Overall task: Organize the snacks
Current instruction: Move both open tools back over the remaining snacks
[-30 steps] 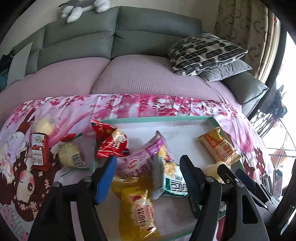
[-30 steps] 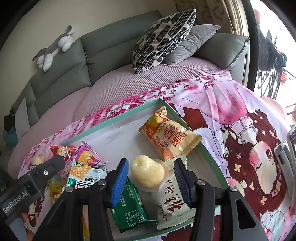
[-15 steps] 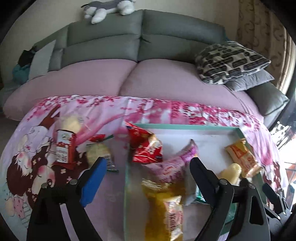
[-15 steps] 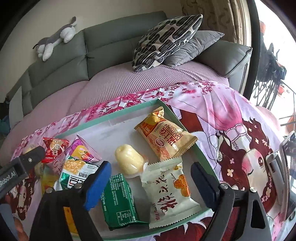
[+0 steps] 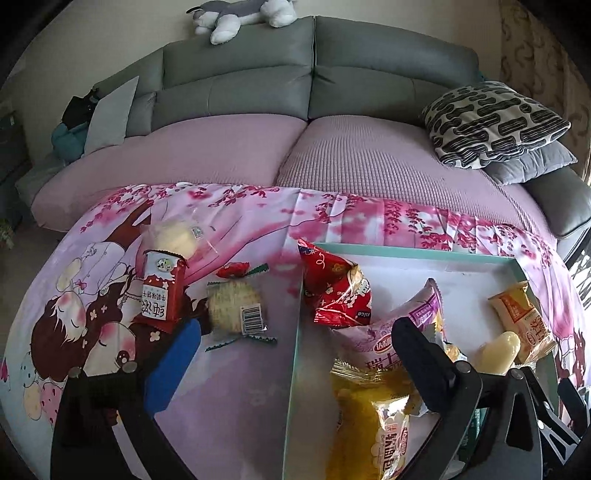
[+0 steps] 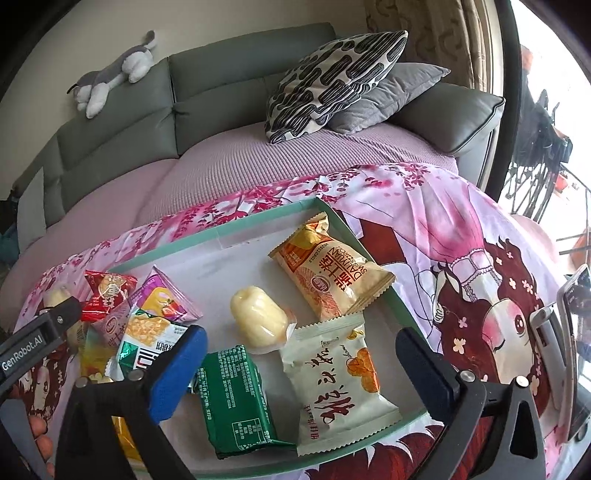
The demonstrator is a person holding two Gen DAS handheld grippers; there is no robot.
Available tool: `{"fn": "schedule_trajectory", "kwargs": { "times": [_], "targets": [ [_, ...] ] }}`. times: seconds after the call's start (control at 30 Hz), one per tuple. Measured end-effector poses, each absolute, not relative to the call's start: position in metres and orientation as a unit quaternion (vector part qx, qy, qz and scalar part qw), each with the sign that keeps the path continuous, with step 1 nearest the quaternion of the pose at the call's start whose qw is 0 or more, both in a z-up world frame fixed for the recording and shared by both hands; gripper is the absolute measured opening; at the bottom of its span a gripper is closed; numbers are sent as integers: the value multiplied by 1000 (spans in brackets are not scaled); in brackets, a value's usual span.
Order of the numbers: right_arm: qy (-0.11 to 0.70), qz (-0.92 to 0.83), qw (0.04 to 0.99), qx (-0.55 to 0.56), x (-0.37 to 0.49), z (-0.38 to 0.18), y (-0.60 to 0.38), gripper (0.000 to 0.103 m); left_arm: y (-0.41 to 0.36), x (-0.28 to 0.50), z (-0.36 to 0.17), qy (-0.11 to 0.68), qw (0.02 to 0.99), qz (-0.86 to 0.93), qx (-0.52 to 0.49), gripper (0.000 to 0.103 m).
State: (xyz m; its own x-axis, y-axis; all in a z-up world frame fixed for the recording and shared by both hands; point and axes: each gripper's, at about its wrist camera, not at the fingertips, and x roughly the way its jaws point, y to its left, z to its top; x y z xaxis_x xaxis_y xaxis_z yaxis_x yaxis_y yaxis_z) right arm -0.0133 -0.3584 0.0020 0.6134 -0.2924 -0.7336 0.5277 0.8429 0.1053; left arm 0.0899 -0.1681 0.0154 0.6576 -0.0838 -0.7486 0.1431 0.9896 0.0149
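A teal-rimmed tray [image 6: 236, 227] holds several snack packs: an orange pack [image 6: 332, 273], a pale yellow wrapped cake [image 6: 258, 317], a white pack [image 6: 336, 384], a green pack [image 6: 236, 398]. In the left wrist view the tray [image 5: 406, 249] also holds a red bag [image 5: 336, 291], a pink bag [image 5: 391, 332] and a yellow bag [image 5: 376, 417]. Outside it on the cloth lie a round cracker pack [image 5: 236, 308], a red-white carton pack [image 5: 160, 290] and a pale bun [image 5: 173, 236]. My left gripper [image 5: 295, 354] is open over the tray's left edge. My right gripper [image 6: 299, 363] is open above the tray, empty.
The tray sits on a pink cartoon-print cloth [image 5: 92, 332] in front of a grey sofa [image 5: 314, 74] with a patterned pillow [image 6: 332, 74] and a plush toy [image 5: 240, 14]. A phone on a stand [image 6: 576, 332] is at the right edge.
My right gripper opened and let go of the pale yellow cake, which now lies in the tray. My left gripper swung left, bringing the loose snacks on the cloth into view.
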Motion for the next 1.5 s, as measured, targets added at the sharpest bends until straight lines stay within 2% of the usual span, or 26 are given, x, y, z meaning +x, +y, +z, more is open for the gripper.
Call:
{"fn": "schedule_trajectory", "kwargs": {
  "times": [0.87,1.5],
  "targets": [
    [369,-229,890,141,-13,14,-346,103,-161,88,19,412,907,-78,45,103],
    [334,-153,924,105,22,39,-254,103,-42,111,35,405,914,20,-10,103]
  ]
}}
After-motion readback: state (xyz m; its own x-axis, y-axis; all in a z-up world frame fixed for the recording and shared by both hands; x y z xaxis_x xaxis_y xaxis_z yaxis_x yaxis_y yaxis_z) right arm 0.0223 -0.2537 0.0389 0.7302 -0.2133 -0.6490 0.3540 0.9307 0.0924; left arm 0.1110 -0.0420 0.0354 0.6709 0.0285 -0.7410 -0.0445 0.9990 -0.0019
